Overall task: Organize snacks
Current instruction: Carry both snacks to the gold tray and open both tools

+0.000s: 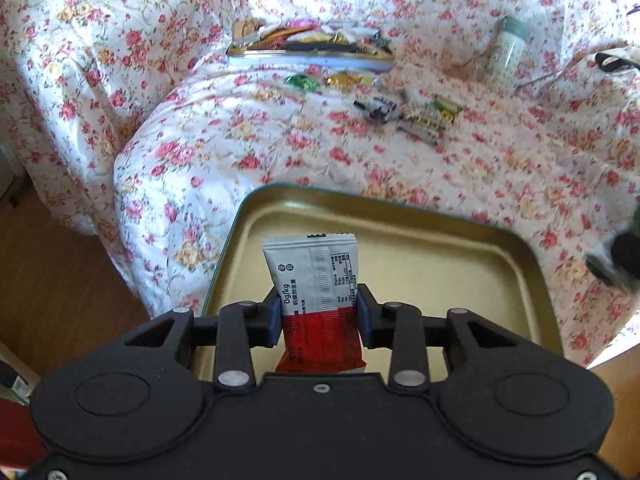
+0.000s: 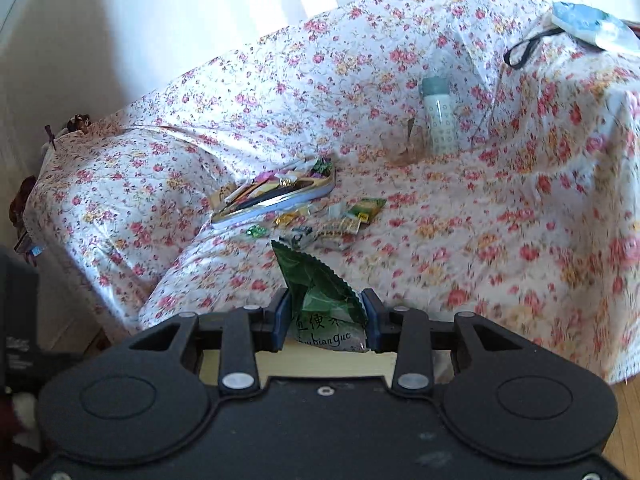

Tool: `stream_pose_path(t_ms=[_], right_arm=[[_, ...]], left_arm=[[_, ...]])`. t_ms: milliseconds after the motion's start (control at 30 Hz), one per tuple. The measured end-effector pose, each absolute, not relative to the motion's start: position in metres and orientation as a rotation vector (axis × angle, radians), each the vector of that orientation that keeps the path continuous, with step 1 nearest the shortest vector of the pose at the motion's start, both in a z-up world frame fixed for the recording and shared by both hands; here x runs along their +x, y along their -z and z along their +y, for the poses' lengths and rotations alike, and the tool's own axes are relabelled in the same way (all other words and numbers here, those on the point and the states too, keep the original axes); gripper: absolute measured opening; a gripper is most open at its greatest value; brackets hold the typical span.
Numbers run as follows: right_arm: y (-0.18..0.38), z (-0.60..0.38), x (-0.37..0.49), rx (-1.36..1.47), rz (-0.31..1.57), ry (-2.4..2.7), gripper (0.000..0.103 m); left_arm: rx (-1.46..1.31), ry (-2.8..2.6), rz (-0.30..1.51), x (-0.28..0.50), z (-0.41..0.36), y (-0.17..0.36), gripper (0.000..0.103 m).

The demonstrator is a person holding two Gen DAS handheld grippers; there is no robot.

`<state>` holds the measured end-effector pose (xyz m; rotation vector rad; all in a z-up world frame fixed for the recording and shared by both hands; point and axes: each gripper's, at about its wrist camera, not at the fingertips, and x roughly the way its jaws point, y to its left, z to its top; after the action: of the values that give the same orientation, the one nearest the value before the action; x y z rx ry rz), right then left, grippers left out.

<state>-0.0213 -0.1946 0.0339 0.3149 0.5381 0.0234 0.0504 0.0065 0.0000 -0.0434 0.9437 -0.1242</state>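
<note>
Nearest us, our left tongs [image 1: 318, 312] are closed on a red-and-white snack packet [image 1: 316, 280], its long axis running away from us, sealed end pointing outward over an empty gold tin tray [image 1: 460, 256]; the packet's lower end is hidden behind the tongs' body. Our right tongs [image 2: 325, 316] are clamped on a green snack packet [image 2: 316, 280], tilted with its serrated end pointing up and to the left, its base cut off below. Farther out on the floral sofa cover [image 1: 240, 152] we see loose small packets [image 1: 404, 112], blurred, then a tin full of snacks [image 1: 308, 50]. A pale bottle [image 2: 440, 120] stands farther back.
</note>
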Motion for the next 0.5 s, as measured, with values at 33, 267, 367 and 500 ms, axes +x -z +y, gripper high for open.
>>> stream_pose_path(t_ms=[33,267,367,500], right_arm=[[-0.032,-0.192,-0.023,0.318,0.547,-0.019,0.039],[-0.005,-0.171,-0.028,0.237,0.679,0.008,0.04],[0.009,-0.17,-0.023,0.232,0.741,0.012,0.04],[0.022,-0.165,-0.022,0.202,0.786,0.027,0.04]], left_arm=[[-0.043,0.122,0.951,0.05,0.007,0.002,0.044],[-0.041,0.088,0.982,0.042,0.012,0.017,0.044],[-0.044,0.082,1.001,0.041,0.014,0.023,0.044],[-0.036,0.082,1.012,0.04,0.012,0.026,0.044]])
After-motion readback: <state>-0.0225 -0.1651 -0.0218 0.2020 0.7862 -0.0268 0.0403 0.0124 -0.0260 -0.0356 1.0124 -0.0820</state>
